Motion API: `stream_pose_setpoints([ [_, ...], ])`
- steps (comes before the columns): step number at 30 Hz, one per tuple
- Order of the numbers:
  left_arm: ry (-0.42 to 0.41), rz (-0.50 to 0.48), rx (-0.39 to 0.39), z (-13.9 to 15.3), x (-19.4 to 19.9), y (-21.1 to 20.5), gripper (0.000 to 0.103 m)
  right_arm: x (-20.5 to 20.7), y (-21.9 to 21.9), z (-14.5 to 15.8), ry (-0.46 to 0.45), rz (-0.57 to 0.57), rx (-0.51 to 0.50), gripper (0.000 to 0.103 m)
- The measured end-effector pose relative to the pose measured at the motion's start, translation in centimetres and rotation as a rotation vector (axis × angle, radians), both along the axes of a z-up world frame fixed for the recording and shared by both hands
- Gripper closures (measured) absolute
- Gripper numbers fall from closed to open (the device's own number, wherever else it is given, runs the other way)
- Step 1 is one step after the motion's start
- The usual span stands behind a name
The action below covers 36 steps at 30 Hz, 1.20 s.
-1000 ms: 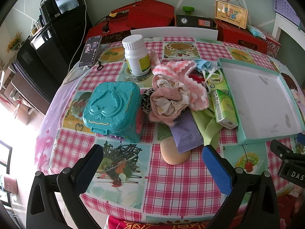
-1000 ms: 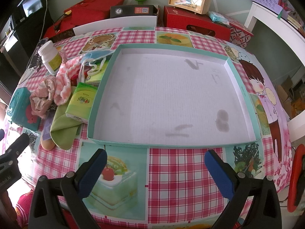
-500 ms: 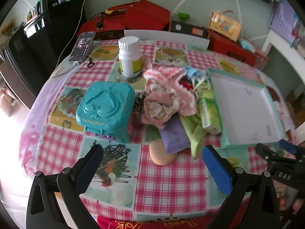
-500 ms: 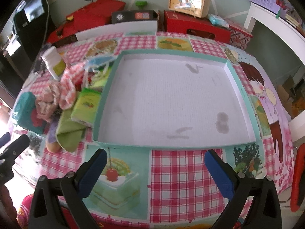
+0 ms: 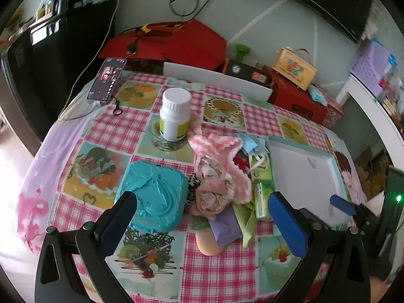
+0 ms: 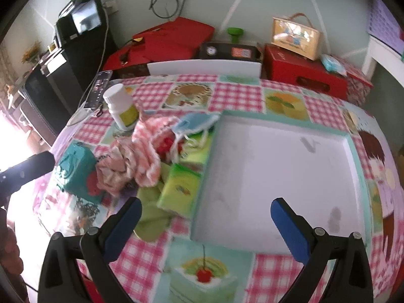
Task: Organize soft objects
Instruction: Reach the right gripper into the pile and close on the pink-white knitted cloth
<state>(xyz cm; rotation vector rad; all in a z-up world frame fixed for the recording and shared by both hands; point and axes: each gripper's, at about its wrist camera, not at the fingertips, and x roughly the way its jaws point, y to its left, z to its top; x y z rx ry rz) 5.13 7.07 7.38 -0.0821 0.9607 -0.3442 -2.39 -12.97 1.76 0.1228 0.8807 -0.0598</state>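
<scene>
A heap of soft things lies mid-table: a crumpled beige-pink cloth (image 5: 214,189), a pink knitted piece (image 5: 222,146), a light blue mask (image 5: 250,144), a green cloth (image 5: 246,217) and a peach sponge (image 5: 208,241). In the right wrist view the heap (image 6: 141,161) lies left of the empty teal-rimmed white tray (image 6: 277,166). My left gripper (image 5: 202,223) is open and empty, above the table's near edge before the heap. My right gripper (image 6: 205,229) is open and empty, over the tray's near left corner.
A teal plastic case (image 5: 154,197), a white pill bottle (image 5: 175,113), green tissue packs (image 5: 262,184), a purple booklet (image 5: 224,224) and a phone (image 5: 106,78) share the checked tablecloth. Red boxes (image 6: 303,73) and black electronics (image 5: 50,63) stand behind the table.
Both grippers have swung left and tilted up, so more of the back wall shows. The right gripper now faces the tray's left edge and the heap. Nothing on the table moved.
</scene>
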Motion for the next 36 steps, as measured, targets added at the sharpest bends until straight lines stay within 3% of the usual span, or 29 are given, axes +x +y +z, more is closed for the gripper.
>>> stream_pose_setpoints([
  [4, 0.026, 0.002, 0.024, -0.5, 1.3, -0.4, 0.000, 1.8, 0.9, -0.1, 0.016, 0.041, 0.034, 0.000],
  [10, 0.115, -0.033, -0.011, -1.6, 3.6, -0.2, 0.000, 3.6, 2.3, -1.0, 0.042, 0.097, 0.033, 0.000],
  [12, 0.142, -0.052, 0.016, -1.7, 4.6, -0.5, 0.000, 4.3, 2.4, -1.4, 0.055, 0.100, 0.036, 0.001],
  [15, 0.223, -0.125, 0.007, -2.3, 6.4, -1.4, 0.000, 5.3, 2.3, -1.6, 0.065, 0.119, 0.060, 0.012],
  [21, 0.374, -0.224, 0.057, -3.8, 9.1, -3.9, 0.014, 7.2, 2.3, -2.3, 0.086, 0.166, 0.119, 0.029],
  [24, 0.414, -0.238, 0.089, -4.4, 10.2, -4.6, 0.026, 8.0, 2.6, -2.9, 0.104, 0.200, 0.155, 0.042],
  [28, 0.474, -0.259, 0.108, -5.5, 11.4, -5.7, 0.030, 8.9, 3.1, -4.1, 0.135, 0.228, 0.182, 0.053],
  [36, 0.528, -0.259, 0.169, -8.1, 12.6, -7.6, 0.040, 9.6, 3.3, -5.1, 0.162, 0.251, 0.215, 0.067],
])
